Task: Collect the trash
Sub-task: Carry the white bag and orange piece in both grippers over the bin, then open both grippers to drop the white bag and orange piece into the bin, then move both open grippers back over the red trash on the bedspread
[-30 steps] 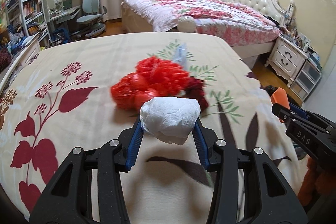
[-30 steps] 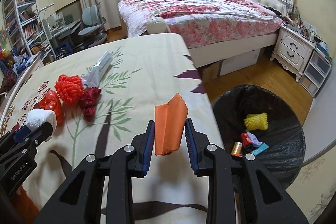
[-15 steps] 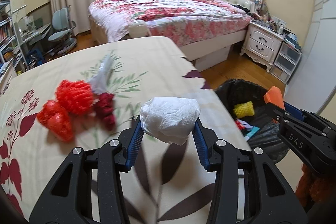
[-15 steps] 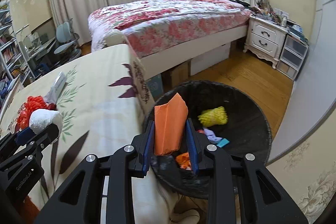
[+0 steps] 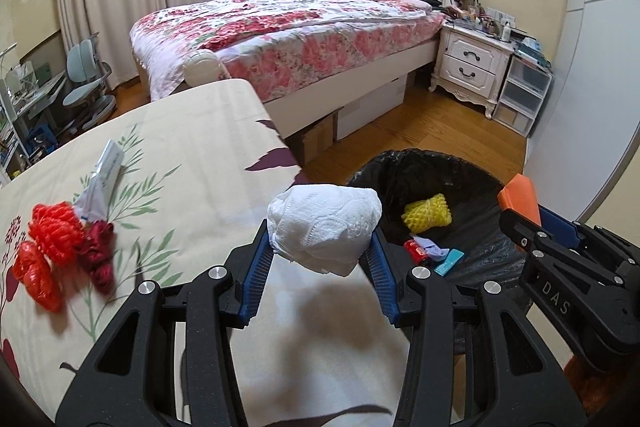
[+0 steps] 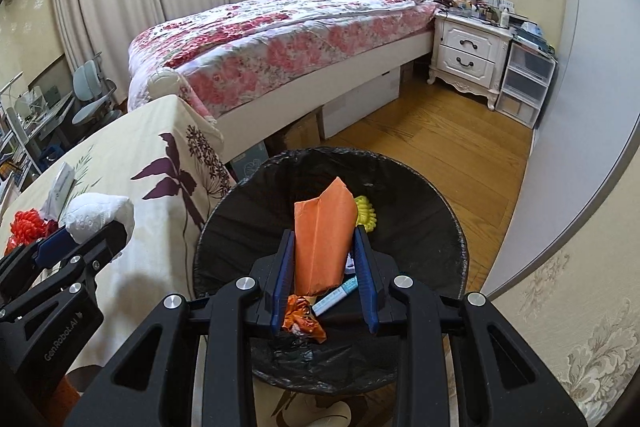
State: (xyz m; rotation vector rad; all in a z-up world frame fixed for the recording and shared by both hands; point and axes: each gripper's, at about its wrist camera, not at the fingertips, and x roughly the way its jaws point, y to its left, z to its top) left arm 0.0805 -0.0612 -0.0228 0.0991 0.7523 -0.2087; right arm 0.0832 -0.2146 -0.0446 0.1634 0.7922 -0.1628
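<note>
Bedroom floor is holding the black-lined bin (image 6: 424, 195); right gripper (image 6: 325, 267) is clamping orange paper (image 6: 322, 239) over it, so release there; left gripper (image 5: 322, 259), pinching a tissue wad (image 5: 324, 227), is needing more travel toward two o'clock.

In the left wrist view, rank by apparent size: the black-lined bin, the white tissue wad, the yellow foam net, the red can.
1. black-lined bin
2. white tissue wad, though it sits close to the camera in the left tongs, so it looks bigger than it is
3. yellow foam net
4. red can
</note>
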